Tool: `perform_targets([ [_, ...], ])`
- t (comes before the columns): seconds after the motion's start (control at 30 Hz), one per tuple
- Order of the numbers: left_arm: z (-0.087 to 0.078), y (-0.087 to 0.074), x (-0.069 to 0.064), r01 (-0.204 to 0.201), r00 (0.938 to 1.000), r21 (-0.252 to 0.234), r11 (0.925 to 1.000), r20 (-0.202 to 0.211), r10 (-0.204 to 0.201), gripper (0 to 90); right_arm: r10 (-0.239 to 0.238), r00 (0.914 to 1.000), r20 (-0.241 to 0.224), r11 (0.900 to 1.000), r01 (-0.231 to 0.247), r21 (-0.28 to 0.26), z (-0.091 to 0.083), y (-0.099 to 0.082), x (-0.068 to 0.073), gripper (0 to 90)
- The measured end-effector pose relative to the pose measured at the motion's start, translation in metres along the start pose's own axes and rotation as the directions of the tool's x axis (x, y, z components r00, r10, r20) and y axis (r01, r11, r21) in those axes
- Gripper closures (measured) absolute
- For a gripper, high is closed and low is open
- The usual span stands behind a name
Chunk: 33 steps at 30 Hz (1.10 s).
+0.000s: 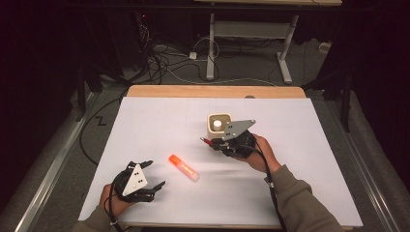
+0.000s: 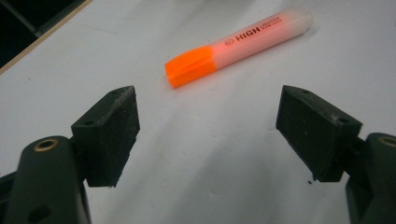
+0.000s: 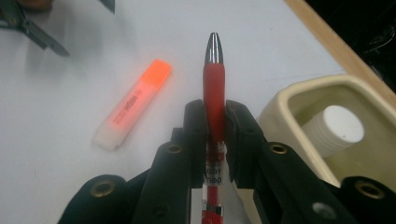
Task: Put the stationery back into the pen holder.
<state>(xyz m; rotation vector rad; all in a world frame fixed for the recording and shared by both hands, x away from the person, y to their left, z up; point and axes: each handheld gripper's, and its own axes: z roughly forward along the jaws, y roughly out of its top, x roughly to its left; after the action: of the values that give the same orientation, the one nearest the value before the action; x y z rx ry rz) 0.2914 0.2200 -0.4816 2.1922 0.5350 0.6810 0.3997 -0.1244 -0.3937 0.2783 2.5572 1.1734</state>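
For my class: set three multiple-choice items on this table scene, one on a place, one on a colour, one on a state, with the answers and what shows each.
1. Where does the highlighter lie?
A. in the cup
B. on the white sheet between the two grippers
C. on the floor

2. What colour is the pen?
A. red
B. blue
C. green

3. How does the right gripper stand?
A. wide open
B. shut on nothing
C. shut on the pen

Answers:
1 B: in the high view it lies flat on the sheet, between the left gripper and the right one.
2 A: its grip is red with a silver tip.
3 C: in the right gripper view both jaws press the pen's sides, beside the cup.
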Motion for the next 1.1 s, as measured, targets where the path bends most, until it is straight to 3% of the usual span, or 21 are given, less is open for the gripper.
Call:
perform_targets([
  [0.13,0.0,0.0,0.0,0.004,1.0,0.0,1.0,0.002,-0.004,20.9,0.029,0.9994,0.019,0.9981,-0.028,-0.055,-0.006,-0.001,-0.002,80.0],
  [0.4,0.0,0.0,0.0,0.003,1.0,0.002,1.0,0.002,-0.003,20.9,0.049,0.9967,0.065,0.9893,-0.04,-0.14,-0.018,0.001,-0.003,80.0],
  [0.73,0.0,0.0,0.0,0.002,1.0,0.004,1.0,0.003,-0.002,20.9,0.088,0.9886,0.122,0.9636,-0.054,-0.262,-0.033,0.011,-0.011,80.0],
  [0.83,0.0,0.0,0.0,0.005,1.0,-0.001,1.0,0.004,-0.005,20.9,0.104,0.9856,0.133,0.9517,-0.06,-0.301,-0.036,0.015,-0.014,80.0],
  [1.1,-0.001,-0.001,0.0,0.006,1.0,0.001,1.0,0.004,-0.006,20.9,0.129,0.9756,0.177,0.9371,-0.062,-0.344,-0.038,0.023,-0.023,80.0],
])
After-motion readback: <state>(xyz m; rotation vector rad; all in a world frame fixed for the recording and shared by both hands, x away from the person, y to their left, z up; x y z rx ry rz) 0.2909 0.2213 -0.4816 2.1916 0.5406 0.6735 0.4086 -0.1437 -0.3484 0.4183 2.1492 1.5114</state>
